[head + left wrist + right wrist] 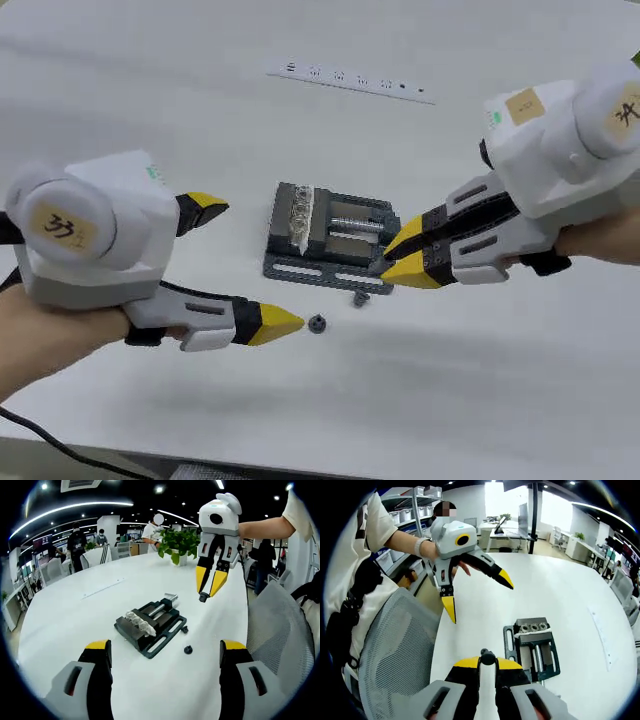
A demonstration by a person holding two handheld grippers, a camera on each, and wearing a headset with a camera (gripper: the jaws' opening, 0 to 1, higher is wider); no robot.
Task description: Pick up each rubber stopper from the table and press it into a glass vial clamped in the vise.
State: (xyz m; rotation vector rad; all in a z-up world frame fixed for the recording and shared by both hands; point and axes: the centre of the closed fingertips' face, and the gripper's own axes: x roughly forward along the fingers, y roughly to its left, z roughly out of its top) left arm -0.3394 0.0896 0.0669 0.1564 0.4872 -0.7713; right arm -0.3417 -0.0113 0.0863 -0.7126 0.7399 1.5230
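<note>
Held stopper (pixel 487 656) is pinched at the very yellow tips of the right claw (pixel 392 258), with its dark nub poking out past them. The claw is closed on it, but the bite is thin. Main risk, as I read it: with that little grip the stopper twists or squirts out once it's pushed on a rim, especially if it lands cocked. Second risk: the vials (pixel 300 218) are glass, clamped in a row at the end of the vise (pixel 320 268) away from this claw. An off-axis push could chip or tip one, or slide the vise if it's just sitting loose; can't tell. The vial mouths look open in the right gripper view, but they're too small to be sure. The held stopper hangs above the surface (pixel 480 380) by the screw end of the vise, apart from the vials, so it needs a traverse and alignment before any press. First loose stopper (pixel 361 297) lies just beside the vise base, and second loose stopper (pixel 317 323) lies a bit further out. Left claw (pixel 250 265) is spread wide and empty, with its lower tip near the second loose stopper. A careless sweep would knock it away.
</note>
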